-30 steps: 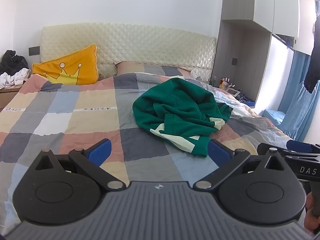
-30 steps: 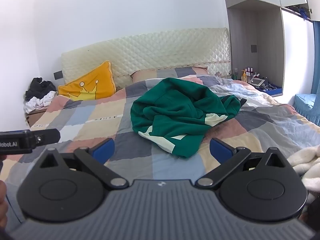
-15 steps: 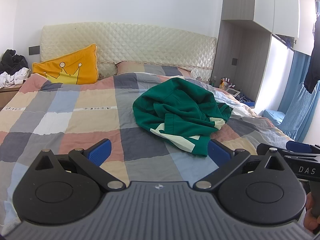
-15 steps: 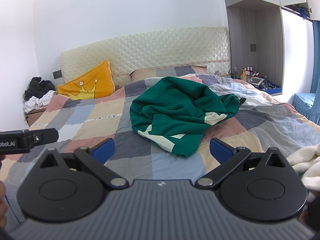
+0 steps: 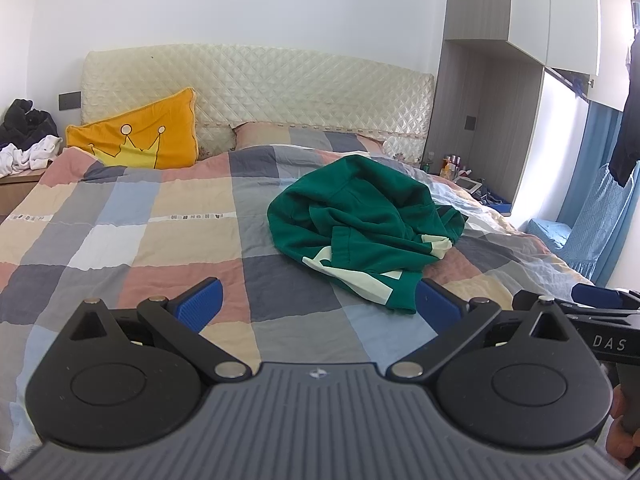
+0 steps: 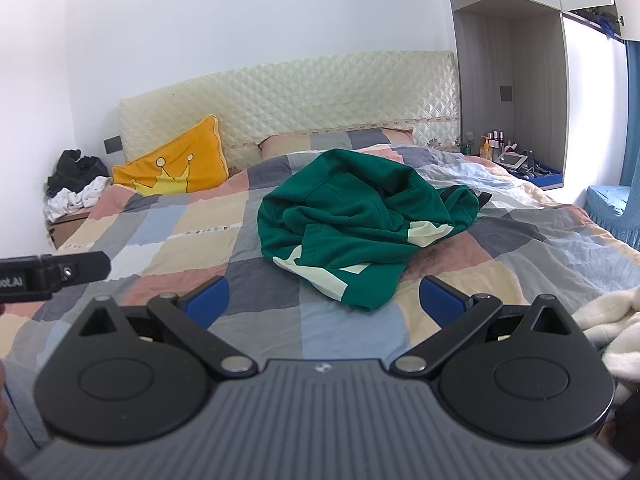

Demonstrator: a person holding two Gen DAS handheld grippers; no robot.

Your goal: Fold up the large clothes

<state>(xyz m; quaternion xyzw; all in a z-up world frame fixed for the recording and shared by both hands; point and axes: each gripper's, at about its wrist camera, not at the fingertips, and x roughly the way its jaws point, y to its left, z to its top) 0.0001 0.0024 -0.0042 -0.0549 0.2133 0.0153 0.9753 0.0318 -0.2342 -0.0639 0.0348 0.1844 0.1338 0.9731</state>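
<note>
Checked patchwork in grey, peach, pink and pale blue covers the whole bed (image 5: 120,240), a wrinkled quilt running up to a cream quilted headboard (image 5: 256,76). Far left, a heap of black and white clothes (image 5: 24,140) sits on a wooden nightstand; next along, an orange cushion with a yellow crown (image 5: 140,136) leans on the headboard, with a checked pillow (image 5: 300,138) just right of it. Further right a grey cabinet niche (image 6: 516,112) holds small bottles and a tablet, and blue fabric hangs at the far right edge. A white fluffy blanket (image 6: 612,324) lies on the bed's near right corner in the right wrist view. Now the garment: a green sweatshirt (image 5: 360,220) with pale cream patches, crumpled in a mound on the quilt right of the bed's centre, unfolded. The left gripper (image 5: 318,304) has its blue pads wide apart, the sweatshirt's near hem close by the right pad, contact unclear. The right gripper (image 6: 324,298) is likewise spread wide, nothing between its pads, the hem lying ahead between them.
</note>
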